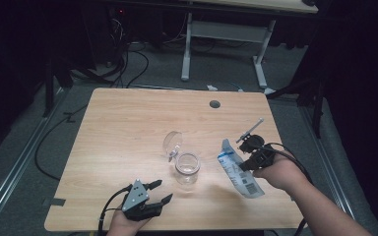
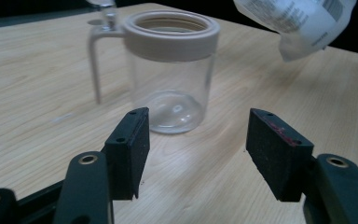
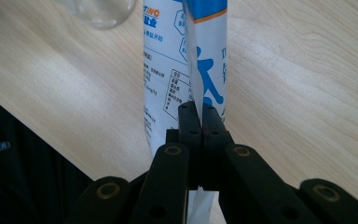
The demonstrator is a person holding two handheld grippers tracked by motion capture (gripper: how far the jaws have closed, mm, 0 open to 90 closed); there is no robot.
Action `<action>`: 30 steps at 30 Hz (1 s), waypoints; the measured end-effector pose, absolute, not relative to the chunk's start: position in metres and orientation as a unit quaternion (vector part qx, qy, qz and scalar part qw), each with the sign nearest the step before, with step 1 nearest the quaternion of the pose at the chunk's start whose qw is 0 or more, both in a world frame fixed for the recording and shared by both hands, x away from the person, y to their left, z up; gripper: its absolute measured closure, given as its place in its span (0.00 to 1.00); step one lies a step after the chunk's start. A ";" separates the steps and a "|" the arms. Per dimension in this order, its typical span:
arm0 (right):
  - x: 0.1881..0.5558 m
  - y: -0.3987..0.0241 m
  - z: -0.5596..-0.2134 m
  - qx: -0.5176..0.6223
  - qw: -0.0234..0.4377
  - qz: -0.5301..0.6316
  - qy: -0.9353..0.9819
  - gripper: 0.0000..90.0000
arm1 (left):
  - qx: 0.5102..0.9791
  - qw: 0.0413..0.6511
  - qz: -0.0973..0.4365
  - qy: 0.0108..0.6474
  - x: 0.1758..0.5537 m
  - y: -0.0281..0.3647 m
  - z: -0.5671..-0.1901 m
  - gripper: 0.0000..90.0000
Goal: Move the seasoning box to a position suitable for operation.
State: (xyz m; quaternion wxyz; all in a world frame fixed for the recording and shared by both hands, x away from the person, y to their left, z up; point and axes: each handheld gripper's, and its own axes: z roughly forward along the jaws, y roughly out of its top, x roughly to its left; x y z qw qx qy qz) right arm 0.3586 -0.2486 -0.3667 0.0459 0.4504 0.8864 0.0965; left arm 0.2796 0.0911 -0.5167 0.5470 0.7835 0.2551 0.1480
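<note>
1. Evidently the work in hand was getting the contents of a white and blue pouch [image 1: 238,171] into a clear glass jar [image 1: 187,168], and the layout suited that.
2. The jar stood upright near the middle of the worktop [image 1: 128,123], its mouth bare and its hinged lid [image 1: 172,142] swung back behind it, so nothing blocked a pour from above.
3. The right tool [image 1: 248,156] was clamped tight on a thin edge of the pouch, jaws pressed together with the film pinched between them; in the right gripper view the pouch [image 3: 182,51] hung away from the tool over the wood, probably so it could be carried and tipped without slipping.
4. The pouch sat just to the right of the jar, apart from it and clear of the rim.
5. The left tool [image 1: 160,191] stood open and empty near the front edge, its pads [image 2: 133,149] spread either side of the jar [image 2: 170,70] ahead, likely lined up to steady the glass. It did not yet touch it.
</note>
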 end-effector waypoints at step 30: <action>0.354 -0.200 -0.352 0.418 0.052 0.107 0.901 1.00 | 0.800 0.557 0.110 0.192 0.283 0.002 -0.524 0.38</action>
